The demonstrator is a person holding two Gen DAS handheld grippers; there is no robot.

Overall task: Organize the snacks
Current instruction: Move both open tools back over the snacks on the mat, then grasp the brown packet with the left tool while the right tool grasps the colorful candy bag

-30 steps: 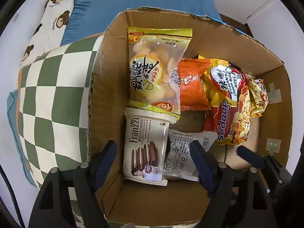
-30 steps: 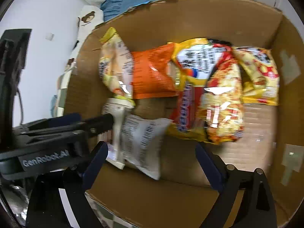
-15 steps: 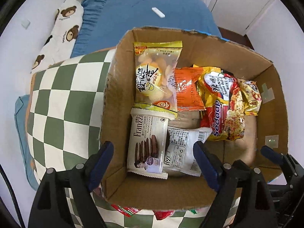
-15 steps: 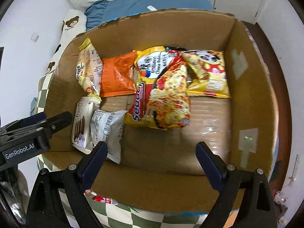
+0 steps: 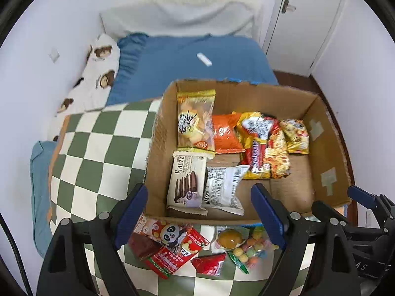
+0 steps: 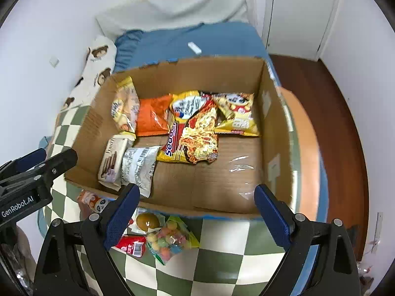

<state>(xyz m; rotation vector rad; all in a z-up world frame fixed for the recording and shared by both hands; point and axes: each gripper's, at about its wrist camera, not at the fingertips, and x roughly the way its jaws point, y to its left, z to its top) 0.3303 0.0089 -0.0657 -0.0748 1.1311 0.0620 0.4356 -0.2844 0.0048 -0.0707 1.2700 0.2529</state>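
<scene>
The left gripper (image 5: 200, 214) has its blue-padded fingers (image 5: 132, 212) spread wide with nothing between them, above the near wall of the open brown cardboard box (image 5: 328, 133). The right gripper (image 6: 196, 212) is likewise wide and empty, its blue pads (image 6: 270, 214) framing the box's near edge.

Just outside that near wall, on the green-and-cream checked quilt (image 5: 98, 148), lie loose snacks: a red carton with a panda face (image 5: 170, 236), a small red sachet (image 5: 209, 264), a clear cup of amber jelly (image 6: 147, 220) and a clear bag of coloured candy balls (image 6: 170, 240).

Inside the box, at the near left corner, a white Franzzi cookie packet (image 5: 186, 180) lies flat beside the left wall, and a silver-white packet with a barcode (image 5: 226, 187) is just beside it on its right. Behind the cookie packet, along the left wall toward the far left corner, is a clear yellow-edged bag of pale puffs (image 5: 196, 123). To its right, in a row along the far part of the floor, come an orange foil packet (image 5: 226, 134), a yellow-and-red Sedaap noodle packet (image 5: 264, 145) and a small yellow snack bag (image 5: 295, 135), each touching or overlapping the next. The near right part of the box floor is bare cardboard with shiny tape (image 6: 240, 167).

The quilt lies on a bed with a blue sheet (image 5: 185, 59), where a small white oblong object (image 5: 204, 59) rests. A bear-print pillow (image 5: 98, 74) lies along the bed's left edge.
</scene>
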